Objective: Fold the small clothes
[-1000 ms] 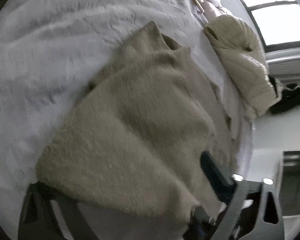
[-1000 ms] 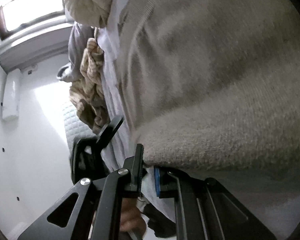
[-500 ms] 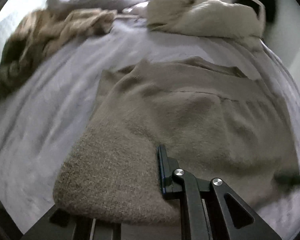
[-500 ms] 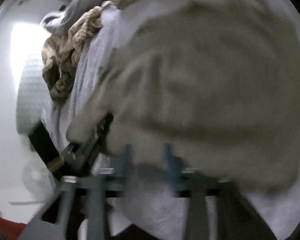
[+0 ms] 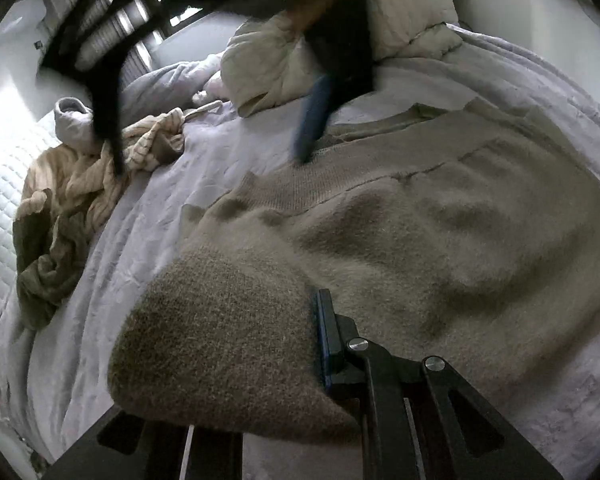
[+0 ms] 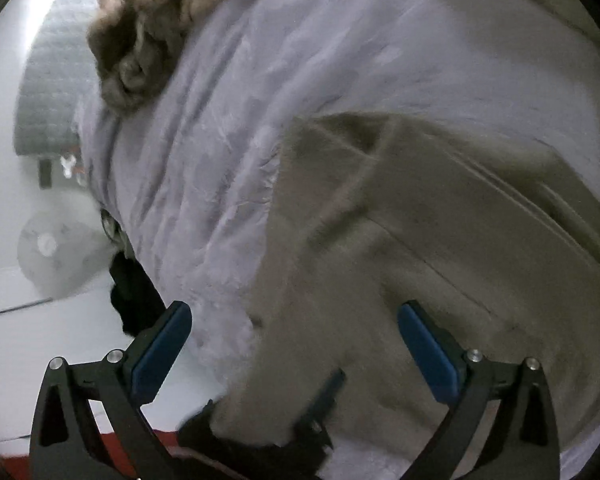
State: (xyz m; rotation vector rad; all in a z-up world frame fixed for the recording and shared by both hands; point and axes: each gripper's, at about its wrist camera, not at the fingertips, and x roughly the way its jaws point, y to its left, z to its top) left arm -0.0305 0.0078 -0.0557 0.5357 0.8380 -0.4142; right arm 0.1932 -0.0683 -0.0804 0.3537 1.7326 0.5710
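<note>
Left gripper pinches the sweater, right gripper is wide open

I see a fuzzy beige sweater lying mostly flat on the pale purple bed sheet. Its near corner is lifted up and hangs over my left gripper. That gripper is squeezed tight on the sweater's edge. One blue pad shows beside the cloth, and the other finger is hidden under it.

My right gripper is above the sweater, over the edge where it meets the sheet. Its two blue pads are far apart and hold nothing. In the left view I see the right gripper at the top, blurry, with one blue pad down at the sweater's far edge. I cannot tell if it touches.

A crumpled tan striped cloth lies in a heap on the left of the bed, well apart from the sweater. A cream puffy jacket sits at the far end of the bed
</note>
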